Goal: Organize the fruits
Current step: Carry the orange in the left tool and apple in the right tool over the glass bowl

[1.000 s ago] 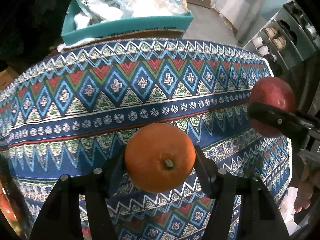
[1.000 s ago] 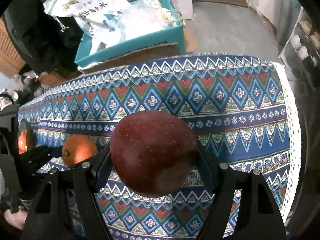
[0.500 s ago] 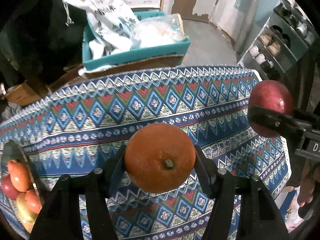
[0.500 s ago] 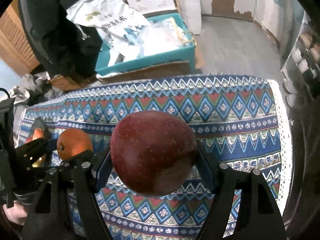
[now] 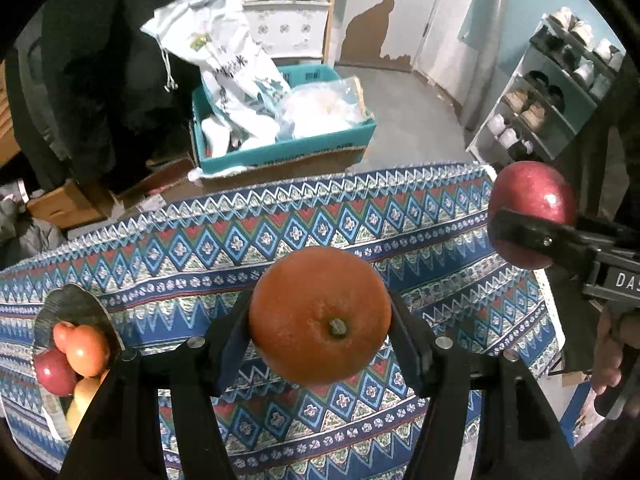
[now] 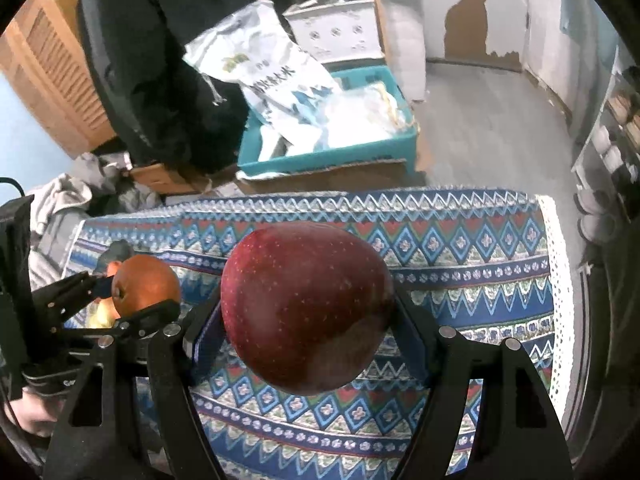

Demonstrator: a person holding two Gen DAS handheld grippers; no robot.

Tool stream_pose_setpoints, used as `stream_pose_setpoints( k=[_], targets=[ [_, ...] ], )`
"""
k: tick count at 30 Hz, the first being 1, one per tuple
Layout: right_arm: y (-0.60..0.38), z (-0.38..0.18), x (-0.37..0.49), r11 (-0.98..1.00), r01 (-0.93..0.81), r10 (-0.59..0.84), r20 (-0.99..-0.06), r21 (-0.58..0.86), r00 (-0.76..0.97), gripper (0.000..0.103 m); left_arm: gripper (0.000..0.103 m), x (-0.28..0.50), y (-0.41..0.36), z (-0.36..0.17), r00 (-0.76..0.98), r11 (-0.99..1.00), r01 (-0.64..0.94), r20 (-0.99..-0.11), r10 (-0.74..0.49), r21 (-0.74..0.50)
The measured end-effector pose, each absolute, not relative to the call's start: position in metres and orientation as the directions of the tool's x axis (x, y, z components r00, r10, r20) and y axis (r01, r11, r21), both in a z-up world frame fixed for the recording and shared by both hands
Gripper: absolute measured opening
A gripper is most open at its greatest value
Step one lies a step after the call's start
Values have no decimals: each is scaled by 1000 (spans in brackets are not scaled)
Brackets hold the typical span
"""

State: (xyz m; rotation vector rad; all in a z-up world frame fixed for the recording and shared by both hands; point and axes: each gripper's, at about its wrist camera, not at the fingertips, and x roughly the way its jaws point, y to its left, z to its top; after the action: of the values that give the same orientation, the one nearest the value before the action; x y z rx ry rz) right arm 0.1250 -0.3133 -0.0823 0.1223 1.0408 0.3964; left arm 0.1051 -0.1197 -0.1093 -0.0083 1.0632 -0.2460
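A: Left gripper [image 5: 320, 320] first; both black fingers pressed onto the sides of an orange [image 5: 320, 316], stem scar facing the camera; fruit pinched and clear of the table.

B: Agreed; right gripper [image 6: 308, 312] likewise clamped, on a dark red apple [image 6: 306, 306], pale speckles on the skin; it fills the gap between the pads.

A: From the left wrist view the apple sits off at the right edge, a black finger across it; a hand [image 5: 612, 356] grips that handle below.

B: Under both fruits, a tablecloth [image 5: 280, 240] in blue, red and green diamonds and zigzags, white lace trim along its far and right edges.

A: Dark plate [image 5: 68, 304] near the cloth's left edge; holds a red apple, an orange-coloured fruit and something yellow, touching one another; exact count unclear, fingers hide part.

B: Beyond the table, on the floor: teal box [image 6: 332, 156] resting on cardboard; a white printed sack [image 6: 276, 76] leans out of it, clear bags beside.

A: Shoe rack [image 5: 552, 96] far right, pairs on its shelves; a dark garment [image 6: 160, 60] hangs at left; peeling paint on the back wall.
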Motion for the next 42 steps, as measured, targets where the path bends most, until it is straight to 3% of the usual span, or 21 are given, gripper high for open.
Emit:
stream_pose_setpoints(
  k=[21, 42],
  targets=[
    [-246, -22, 99, 844, -418, 513, -733, 335, 448, 74, 65, 54, -56, -50, 559, 973, 194, -800, -216, -127],
    [-145, -23, 101, 734, -543, 632, -703, 408, 327, 74, 65, 30, 44, -58, 588, 985, 61, -791, -167, -163]
  ],
)
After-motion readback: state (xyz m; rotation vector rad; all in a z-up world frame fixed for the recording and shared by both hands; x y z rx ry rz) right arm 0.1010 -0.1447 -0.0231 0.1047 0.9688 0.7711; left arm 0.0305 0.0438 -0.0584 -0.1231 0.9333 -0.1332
